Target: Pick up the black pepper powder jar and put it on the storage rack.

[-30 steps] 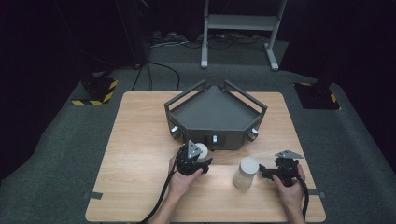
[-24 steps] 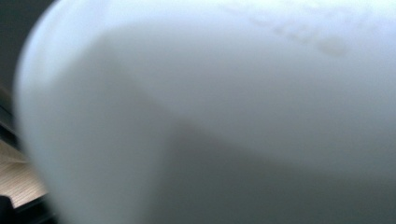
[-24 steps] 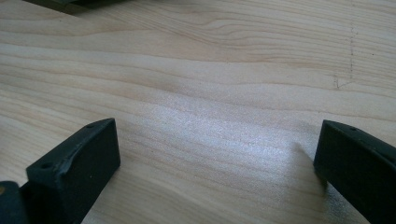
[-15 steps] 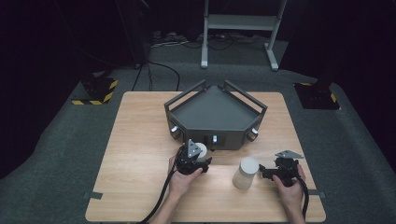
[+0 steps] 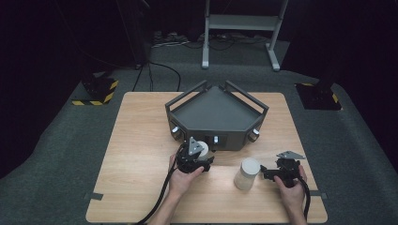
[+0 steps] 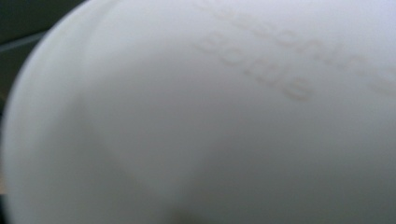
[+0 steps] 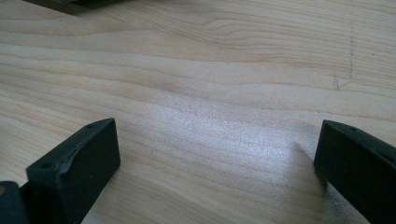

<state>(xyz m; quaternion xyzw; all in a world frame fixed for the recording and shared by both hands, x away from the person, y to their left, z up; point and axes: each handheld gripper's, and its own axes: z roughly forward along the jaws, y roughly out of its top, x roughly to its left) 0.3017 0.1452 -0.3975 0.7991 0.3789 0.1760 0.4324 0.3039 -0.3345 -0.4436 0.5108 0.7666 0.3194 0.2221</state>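
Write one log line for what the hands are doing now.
left gripper: shut on white bottle | right gripper: open, beside white jar

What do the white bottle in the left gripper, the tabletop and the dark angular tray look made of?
White bottle: likely matte plastic, smooth and opaque with faint raised lettering. Light tabletop: wood or wood veneer, with visible grain and a soft sheen. Dark grey angular tray: probably painted metal or plastic; the flat matte surface leaves it open.
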